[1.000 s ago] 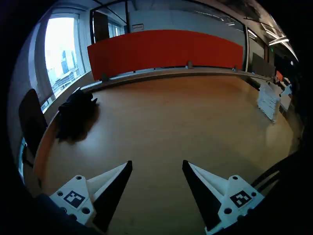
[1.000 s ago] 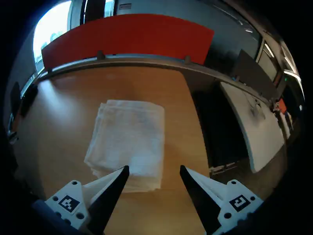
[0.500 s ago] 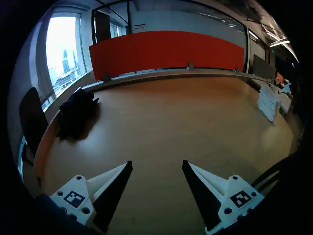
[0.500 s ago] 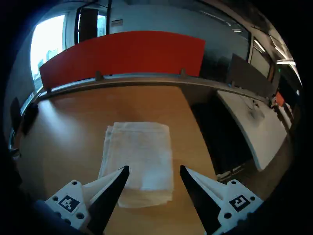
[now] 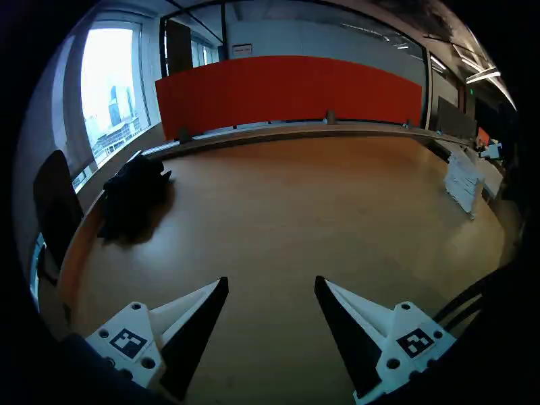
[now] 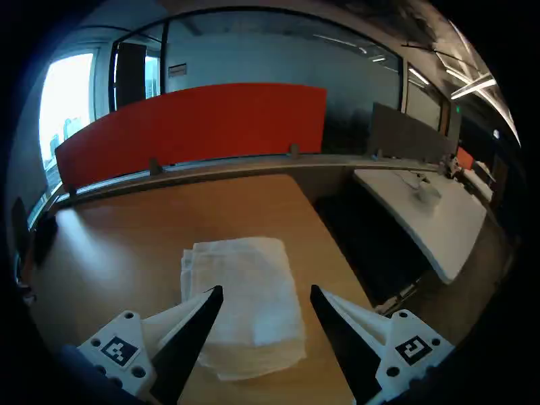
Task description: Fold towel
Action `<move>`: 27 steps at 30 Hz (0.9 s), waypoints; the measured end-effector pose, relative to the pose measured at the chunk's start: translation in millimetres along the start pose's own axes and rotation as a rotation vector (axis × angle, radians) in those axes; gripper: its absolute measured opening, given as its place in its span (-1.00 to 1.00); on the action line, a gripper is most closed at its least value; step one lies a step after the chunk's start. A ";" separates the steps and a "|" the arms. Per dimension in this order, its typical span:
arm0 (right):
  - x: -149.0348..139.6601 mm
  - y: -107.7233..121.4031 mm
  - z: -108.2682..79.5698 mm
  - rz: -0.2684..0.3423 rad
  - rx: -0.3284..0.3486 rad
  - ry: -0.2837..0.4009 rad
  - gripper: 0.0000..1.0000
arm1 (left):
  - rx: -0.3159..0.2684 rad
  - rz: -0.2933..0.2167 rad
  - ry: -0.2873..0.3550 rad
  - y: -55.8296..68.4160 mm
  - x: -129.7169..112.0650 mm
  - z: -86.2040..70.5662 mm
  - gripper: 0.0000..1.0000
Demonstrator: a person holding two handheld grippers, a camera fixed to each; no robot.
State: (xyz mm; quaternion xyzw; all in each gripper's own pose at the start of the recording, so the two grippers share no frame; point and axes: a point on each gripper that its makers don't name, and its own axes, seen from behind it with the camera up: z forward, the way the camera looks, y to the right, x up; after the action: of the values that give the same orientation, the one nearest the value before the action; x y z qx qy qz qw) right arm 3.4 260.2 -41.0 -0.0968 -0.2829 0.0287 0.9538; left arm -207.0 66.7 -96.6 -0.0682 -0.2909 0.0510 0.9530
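In the left gripper view, the left gripper (image 5: 270, 280) is being held low over the wooden counter (image 5: 304, 202). Its two fingers are being kept wide apart, with nothing between them but bare wood. It is being pointed along the counter at a slight downward tilt.

In the right gripper view, the right gripper (image 6: 264, 289) is likewise being held with its fingers spread and nothing clamped. It is being aimed down at the towel (image 6: 250, 304), whose near part is being framed between the two fingertips. Whether the fingers are touching the cloth cannot be told.

The towel is being shown as a white, folded stack of several layers. It is roughly rectangular and is lying flat on the counter near the counter's right-hand edge. Its layered edges are being displayed along the left side and the near end, and its surface is being seen as soft and slightly rumpled. In the left gripper view, the towel (image 5: 464, 181) is being seen well off to the right, by the counter's edge.

Farther off in that view, a dark bundle (image 5: 131, 196) is lying on the counter's left side, near a dark chair (image 5: 54, 209). At its far end the counter is being bounded by a red partition (image 5: 290, 88), with a bright window (image 5: 111, 108) to the left. Beyond the counter's right edge, in the right gripper view, a white desk (image 6: 432, 223) is being seen.
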 end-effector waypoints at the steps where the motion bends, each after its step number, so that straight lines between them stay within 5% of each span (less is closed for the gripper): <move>1: -0.2 -0.9 0.0 0.003 -0.004 0.009 1.00 | 0.000 -0.002 0.001 0.0 0.3 0.0 0.90; 27: 44.0 -28.6 -27.0 0.047 -0.035 0.317 1.00 | 0.035 -0.028 0.040 -7.8 17.0 -0.4 0.90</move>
State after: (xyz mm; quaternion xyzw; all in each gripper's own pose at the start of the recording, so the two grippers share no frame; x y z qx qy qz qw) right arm 54.9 232.4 -34.0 -0.1234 -0.1269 0.0305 0.9837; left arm -192.3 61.3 -86.4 -0.0486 -0.2716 0.0416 0.9603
